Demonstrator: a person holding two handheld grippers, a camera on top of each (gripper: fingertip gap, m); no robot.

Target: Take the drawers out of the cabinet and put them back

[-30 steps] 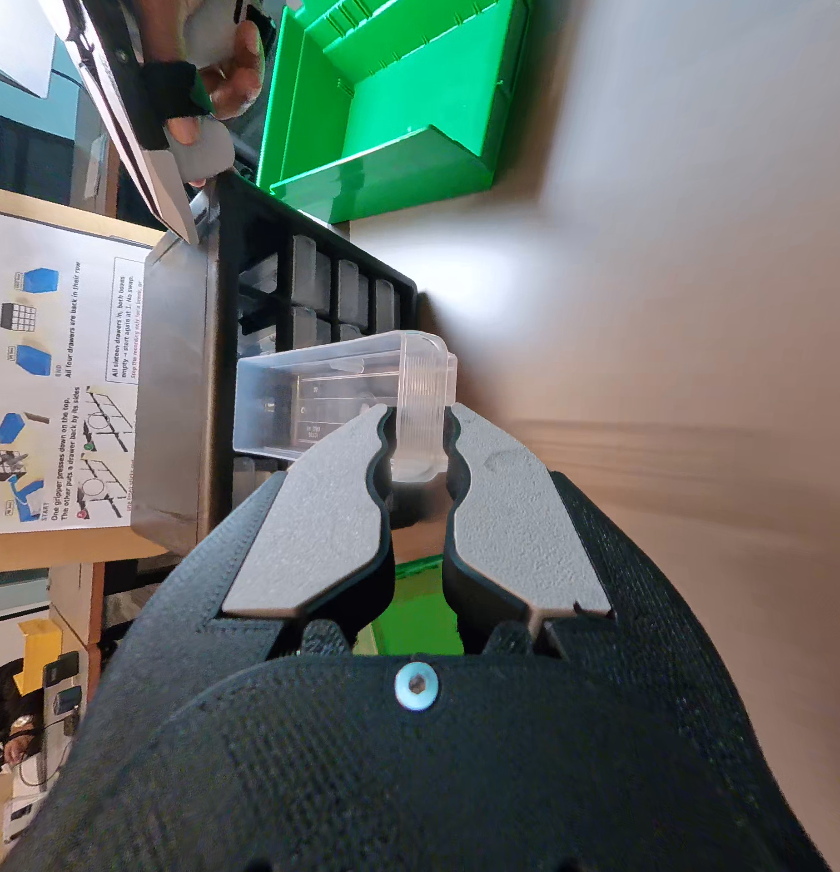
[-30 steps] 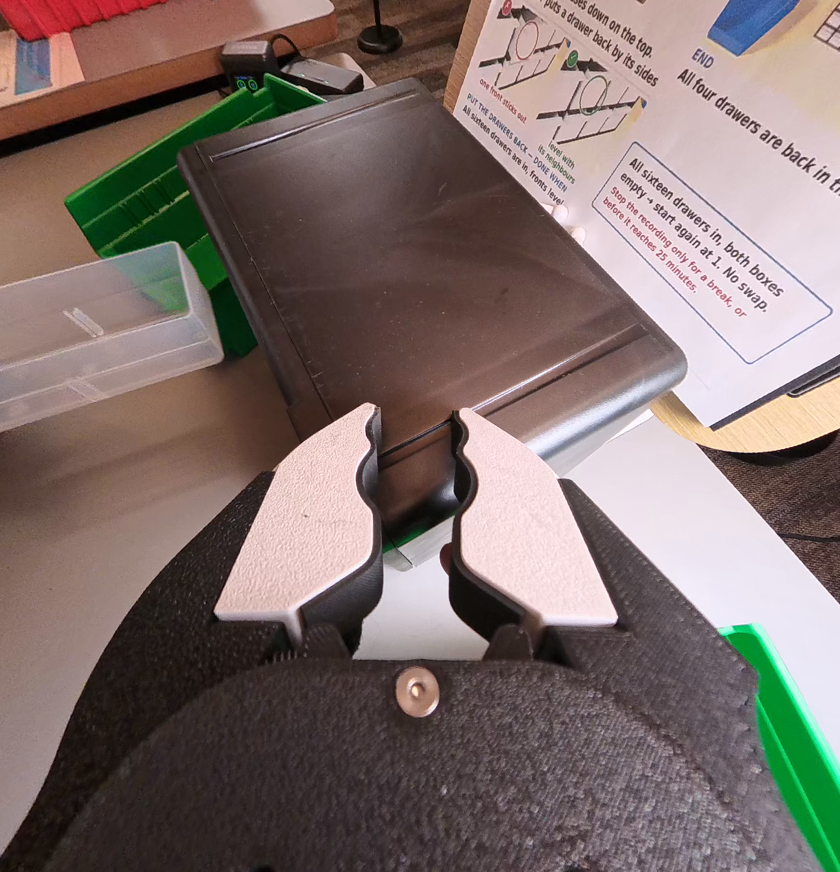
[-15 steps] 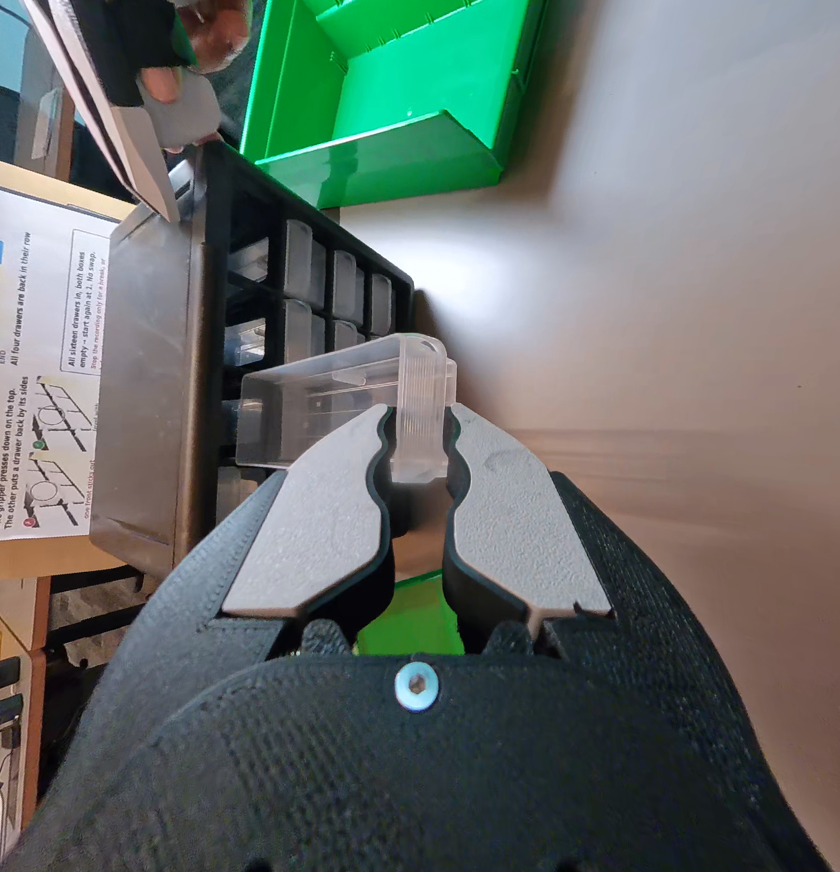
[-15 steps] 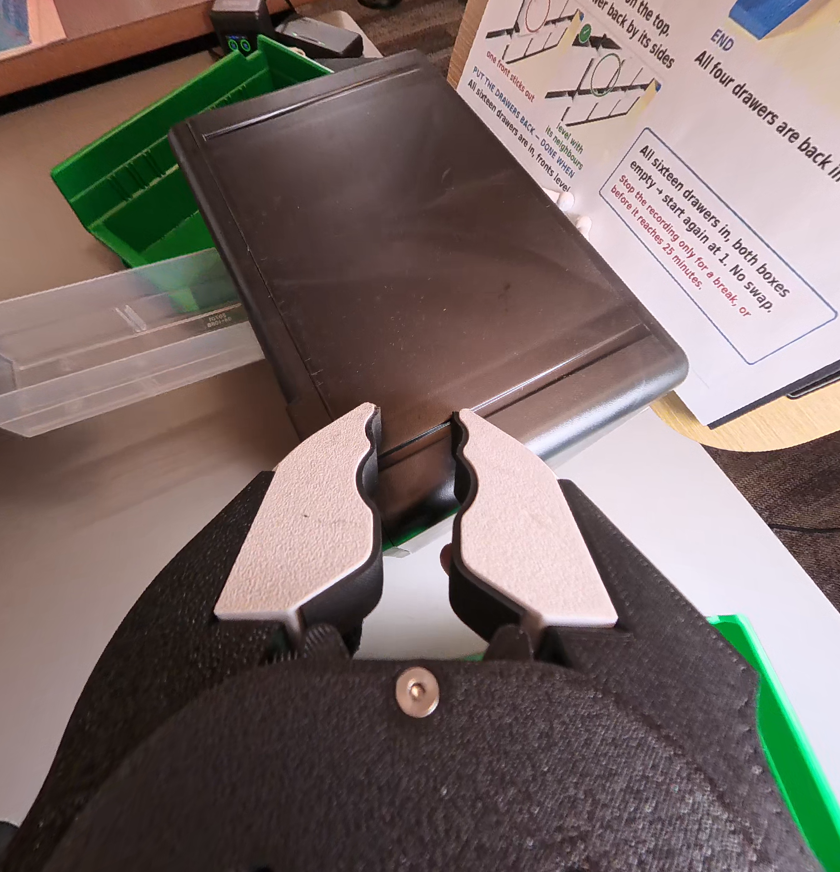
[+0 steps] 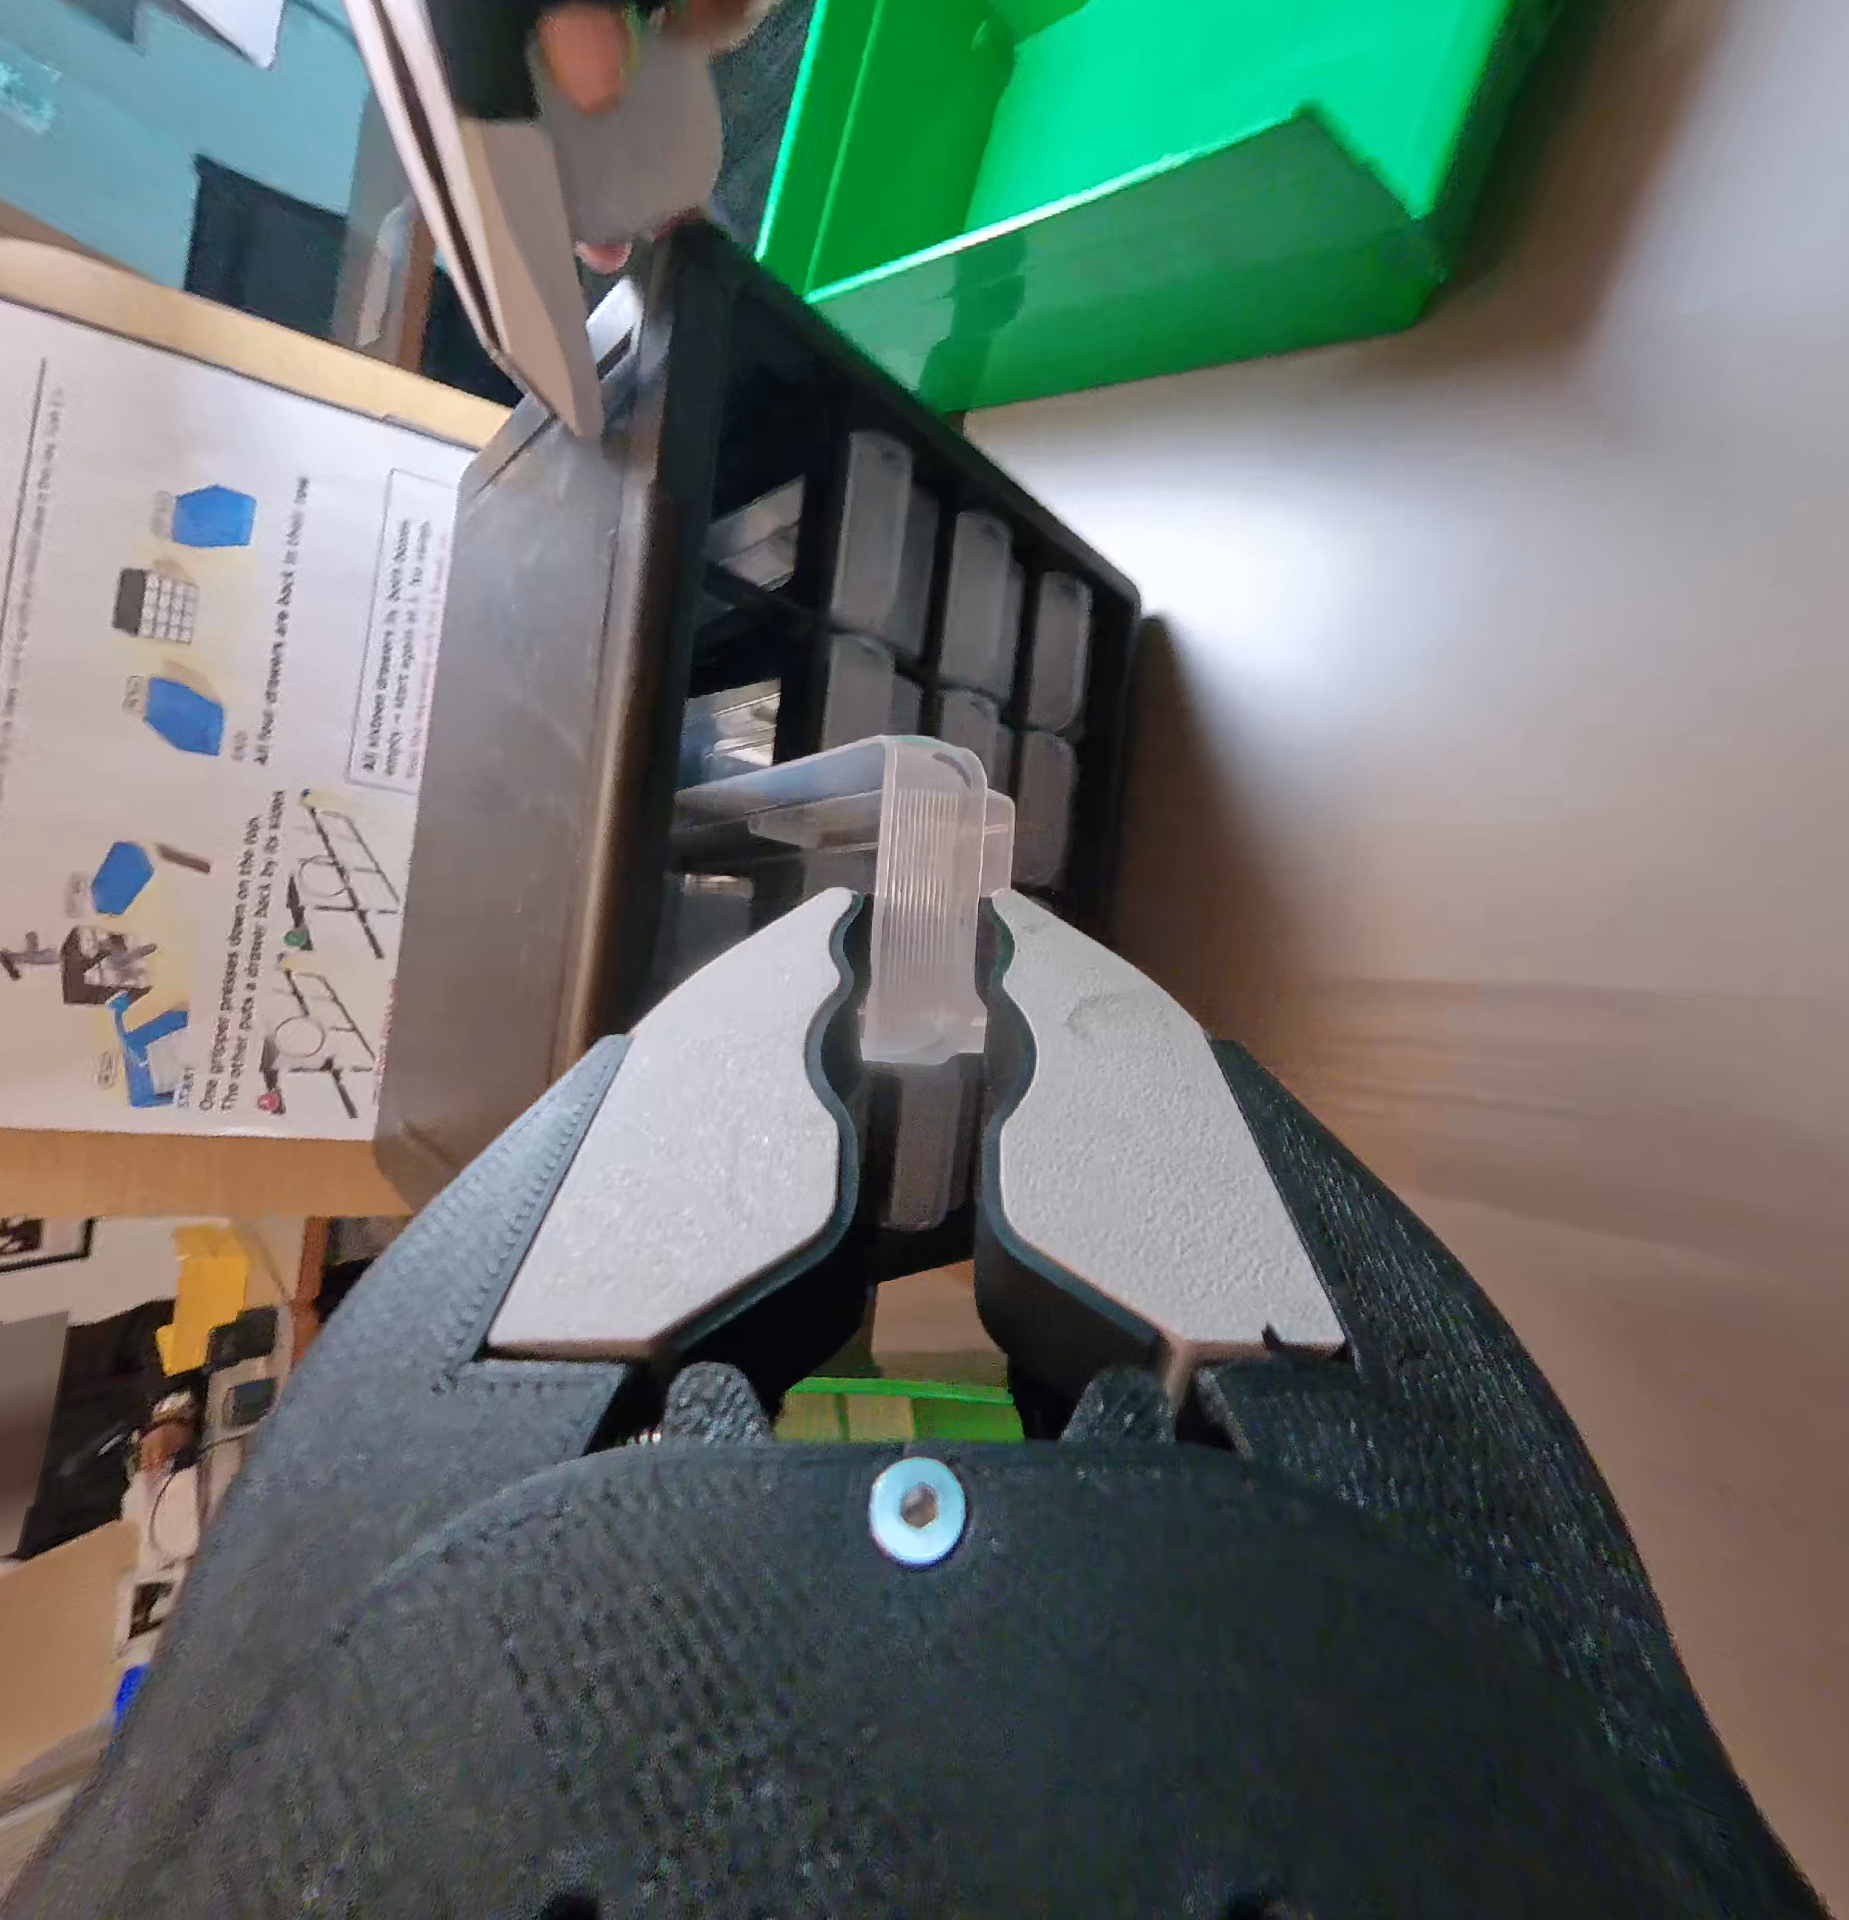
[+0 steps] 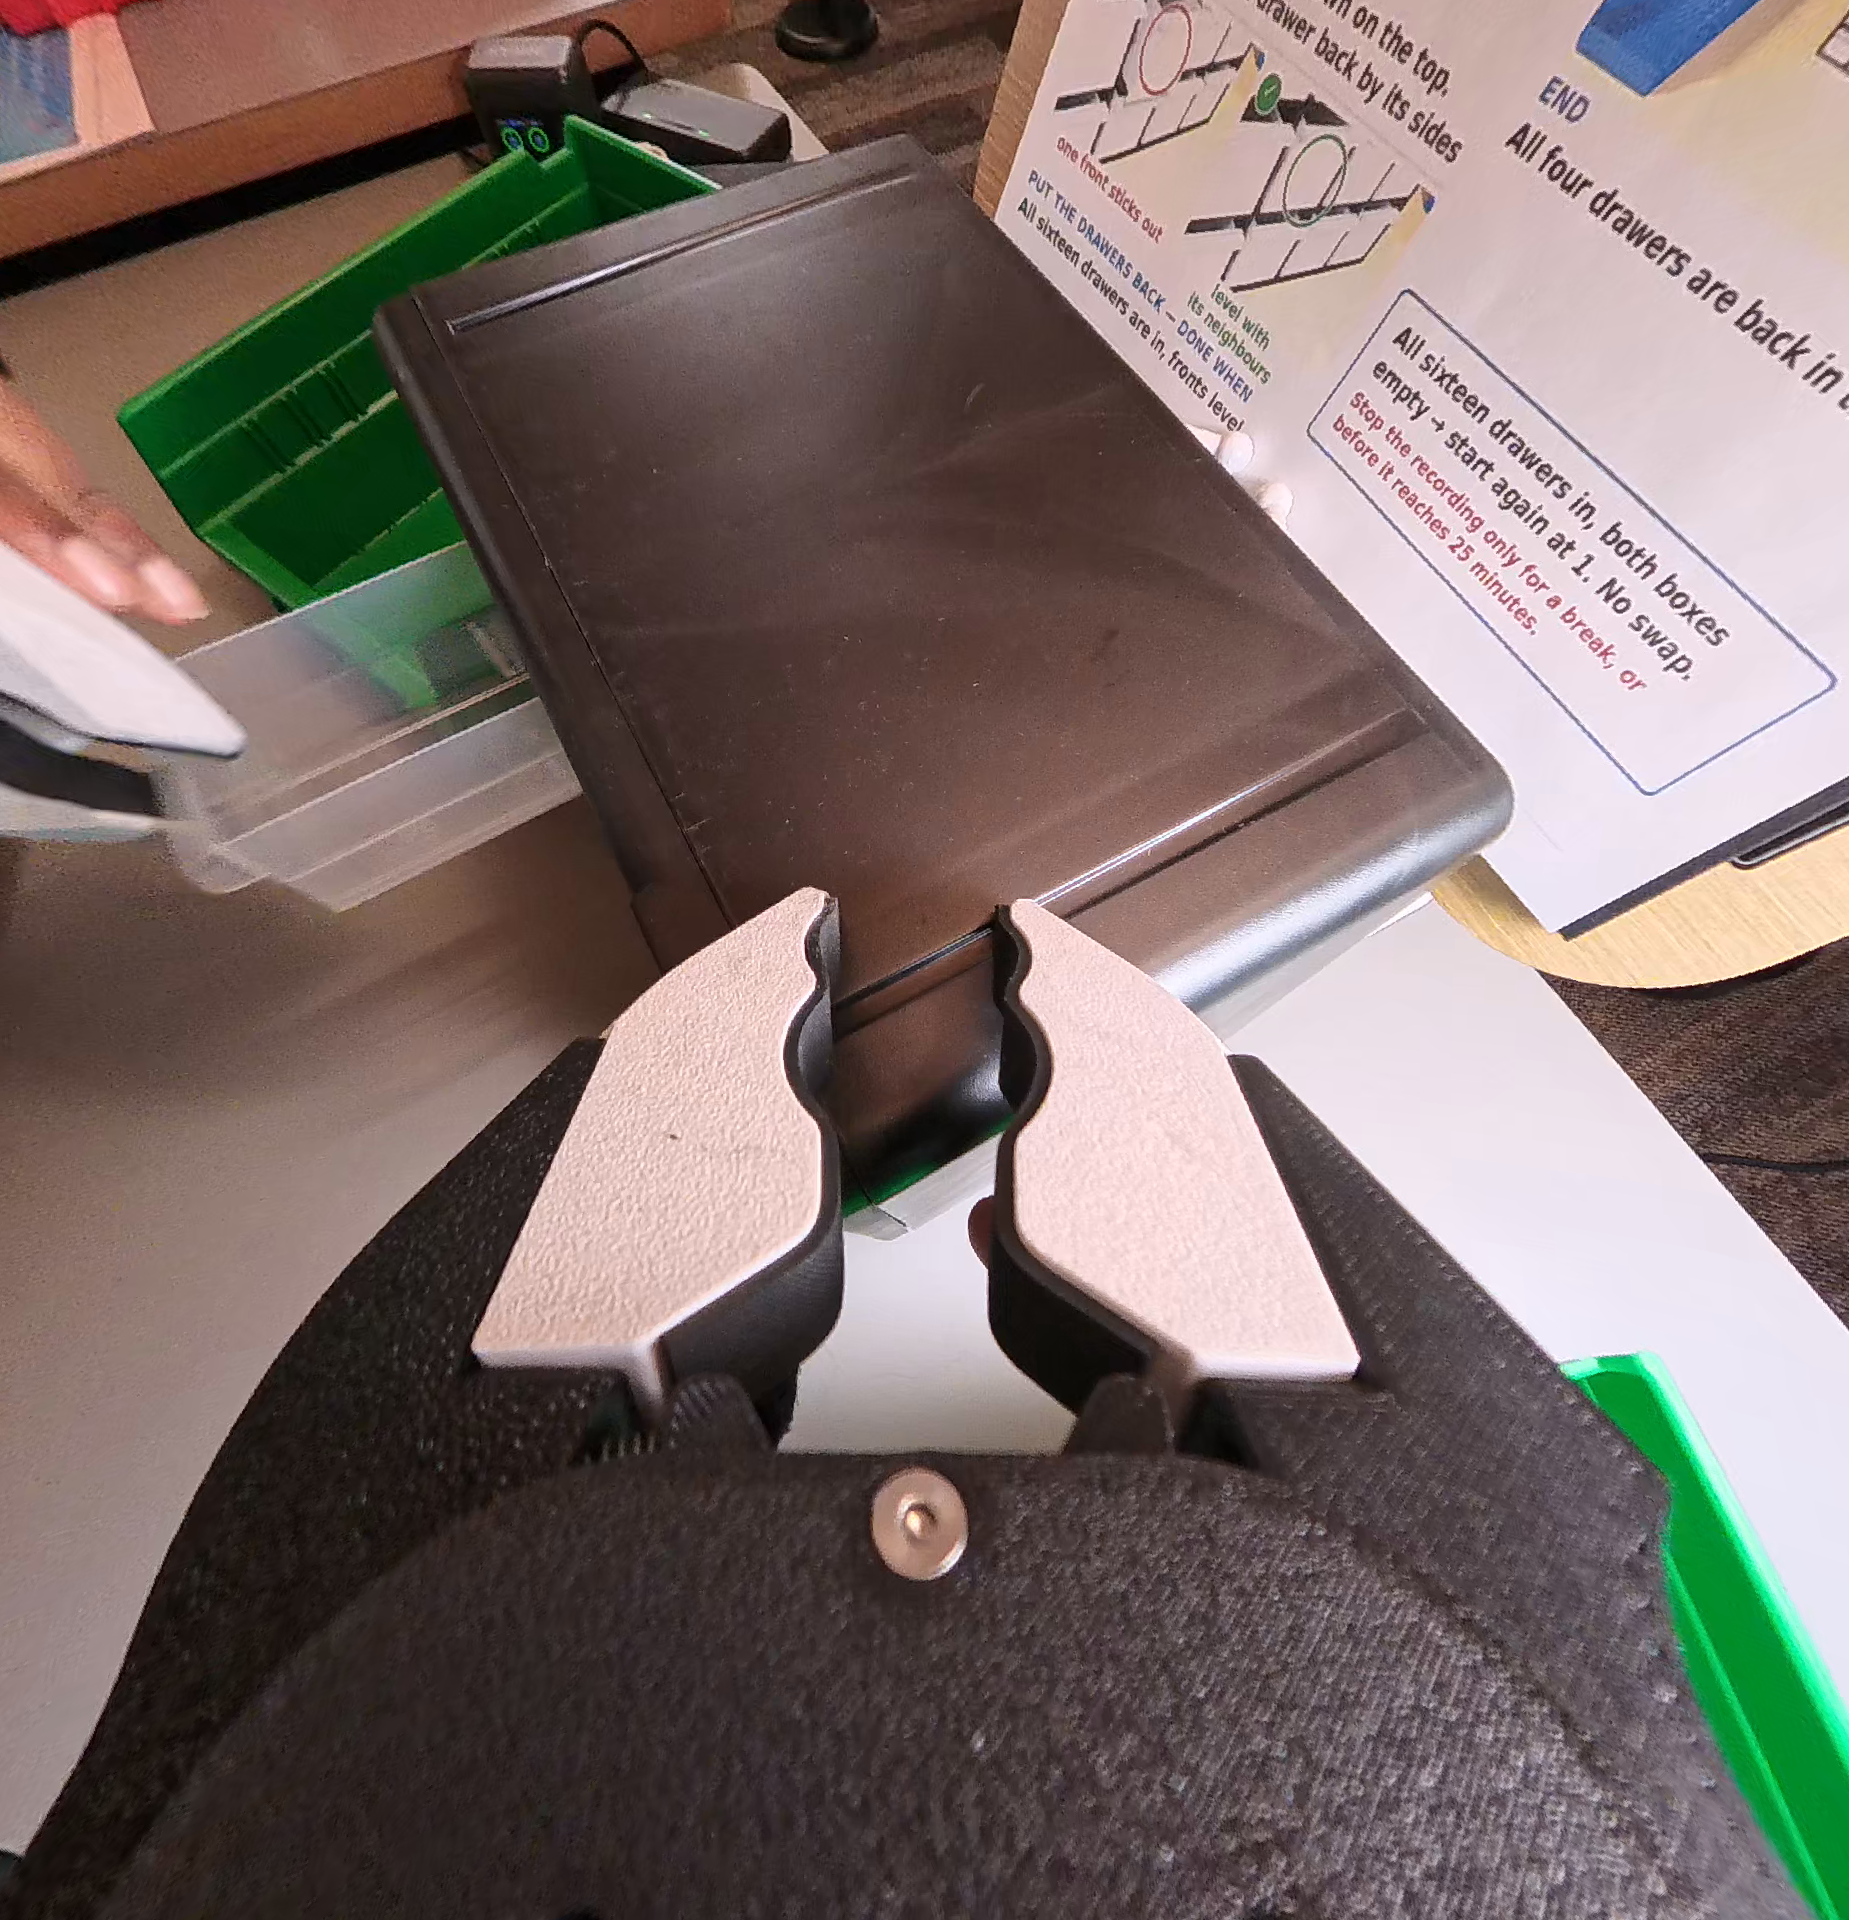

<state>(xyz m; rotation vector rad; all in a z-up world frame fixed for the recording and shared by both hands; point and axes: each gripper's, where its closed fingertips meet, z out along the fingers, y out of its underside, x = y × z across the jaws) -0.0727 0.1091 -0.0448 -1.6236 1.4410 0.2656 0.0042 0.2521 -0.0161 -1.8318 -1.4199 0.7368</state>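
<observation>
Pale grey tabletop (image 6: 224,1122), with green bins at its edges, carries the work. My left gripper (image 5: 922,935) is clamped on the ribbed pull tab of a clear plastic drawer (image 5: 826,800), which sits partly entered in an open slot of the black drawer cabinet (image 6: 930,540); in the right wrist view about half its length projects from the cabinet front. My right gripper (image 6: 915,935) bears down on the near edge of the cabinet top, its jaws a little apart with nothing between them, steadying the housing. In my judgement the step in hand is seating this drawer. To do it well I should keep the drawer level and square to its slot, push straight along the runners without twisting the tab, and maintain downward pressure with the right gripper so the cabinet does not slide back. Neighbouring drawers (image 5: 977,603) appear seated; this front should finish flush with them. An instruction sheet (image 6: 1585,343) stands behind the cabinet, and a green bin (image 5: 1117,177) lies beyond it.
</observation>
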